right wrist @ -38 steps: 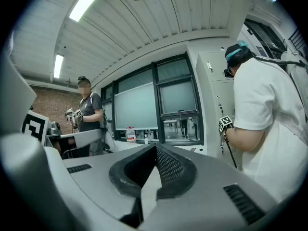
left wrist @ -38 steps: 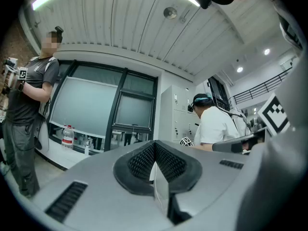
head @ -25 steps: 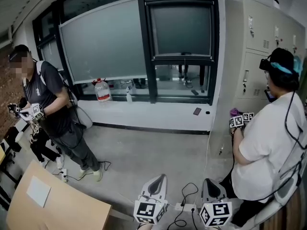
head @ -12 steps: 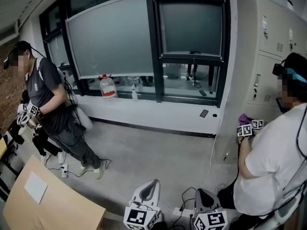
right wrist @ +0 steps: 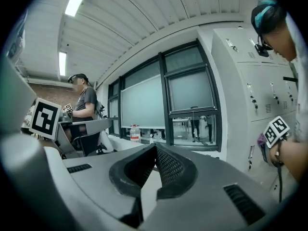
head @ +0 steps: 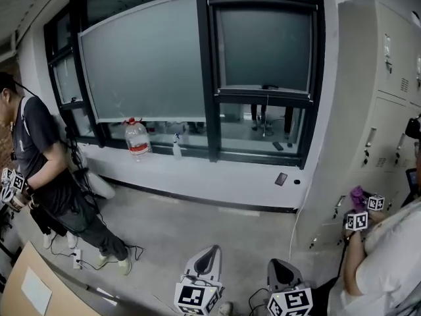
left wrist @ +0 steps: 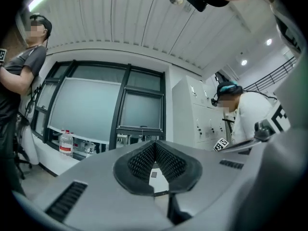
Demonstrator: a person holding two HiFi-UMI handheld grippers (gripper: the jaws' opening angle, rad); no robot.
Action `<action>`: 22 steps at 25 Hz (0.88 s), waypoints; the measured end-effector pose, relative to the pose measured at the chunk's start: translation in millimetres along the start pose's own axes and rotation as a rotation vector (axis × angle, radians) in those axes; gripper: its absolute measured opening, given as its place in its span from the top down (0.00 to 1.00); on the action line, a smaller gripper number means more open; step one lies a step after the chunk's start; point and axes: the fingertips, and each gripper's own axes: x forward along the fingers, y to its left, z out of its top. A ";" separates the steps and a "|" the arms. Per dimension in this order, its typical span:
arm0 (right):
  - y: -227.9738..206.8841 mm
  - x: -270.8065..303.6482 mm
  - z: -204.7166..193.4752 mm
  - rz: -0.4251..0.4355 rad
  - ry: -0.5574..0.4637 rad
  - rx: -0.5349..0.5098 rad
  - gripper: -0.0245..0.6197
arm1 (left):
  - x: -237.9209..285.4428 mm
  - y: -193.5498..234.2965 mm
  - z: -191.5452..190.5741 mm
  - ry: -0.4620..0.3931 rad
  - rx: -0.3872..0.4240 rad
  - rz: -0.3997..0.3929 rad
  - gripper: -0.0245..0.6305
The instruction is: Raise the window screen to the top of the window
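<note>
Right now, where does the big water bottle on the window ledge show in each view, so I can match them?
Head view: water bottle left of centre, standing on the ledge.
Left gripper view: water bottle at lower left, on the same ledge.
Right gripper view: water bottle just left of centre, small.
Shared landmark: the window screen lies to the bottle's right in all three views.

Window screen above sill; bottle on sill, left of screen; lockers right of screen.
</note>
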 end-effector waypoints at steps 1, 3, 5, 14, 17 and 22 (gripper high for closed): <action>-5.1 20.7 10.1 -0.001 -0.006 -0.004 0.95 | 19.5 11.5 3.5 -0.002 -0.002 -0.005 0.96; -13.6 59.8 28.7 -0.004 -0.021 -0.005 0.95 | 55.6 33.9 14.1 -0.011 -0.006 -0.014 0.96; -19.2 91.6 39.0 -0.006 -0.025 -0.005 0.95 | 84.1 54.8 20.5 -0.026 -0.001 -0.018 0.96; -60.5 176.6 43.6 -0.057 -0.012 -0.014 0.95 | 178.1 108.3 -6.5 0.003 -0.023 -0.014 0.96; -85.1 207.2 45.4 -0.068 -0.021 0.002 0.95 | 211.7 115.7 -18.4 0.010 -0.025 -0.022 0.96; -134.2 277.9 41.6 -0.033 0.040 0.002 0.95 | 289.5 124.6 -36.1 0.031 -0.030 -0.020 0.96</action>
